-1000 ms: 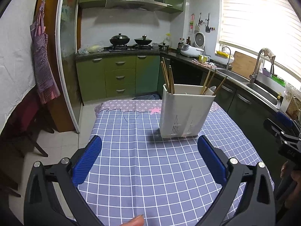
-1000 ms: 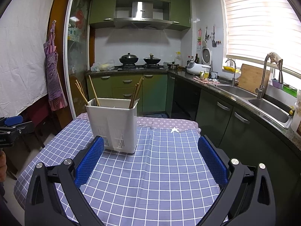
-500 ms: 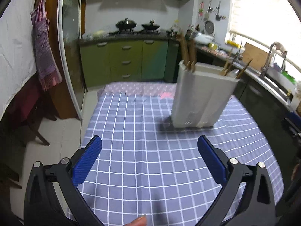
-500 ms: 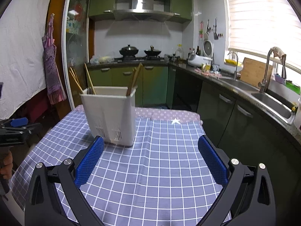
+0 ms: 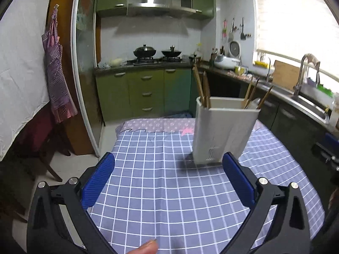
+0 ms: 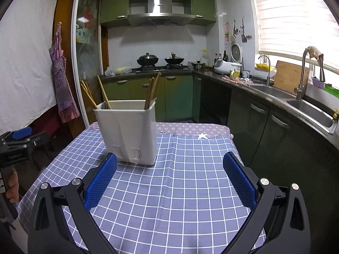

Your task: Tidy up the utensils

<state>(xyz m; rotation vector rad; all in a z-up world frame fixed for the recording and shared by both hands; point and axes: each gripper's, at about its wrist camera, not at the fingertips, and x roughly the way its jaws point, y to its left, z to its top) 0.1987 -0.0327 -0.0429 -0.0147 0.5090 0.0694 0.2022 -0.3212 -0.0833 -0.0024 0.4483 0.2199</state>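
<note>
The tall white plastic utensil caddy stands upright on the bench's blue checked cloth, toward its far side, wooden chopsticks leaning out of its compartments. It lies ahead-left of the right hand-held gripper and ahead-right of the left hand-held gripper; neither looks clearly nearer. Both are spread wide, empty, touching nothing. A green kitchen cabinet stands beyond.

Left gripper and right gripper: black angular frames with triangular cut-outs, silver round screw heads at the finger joints, and blue textured pads lining each finger's inner face.
</note>
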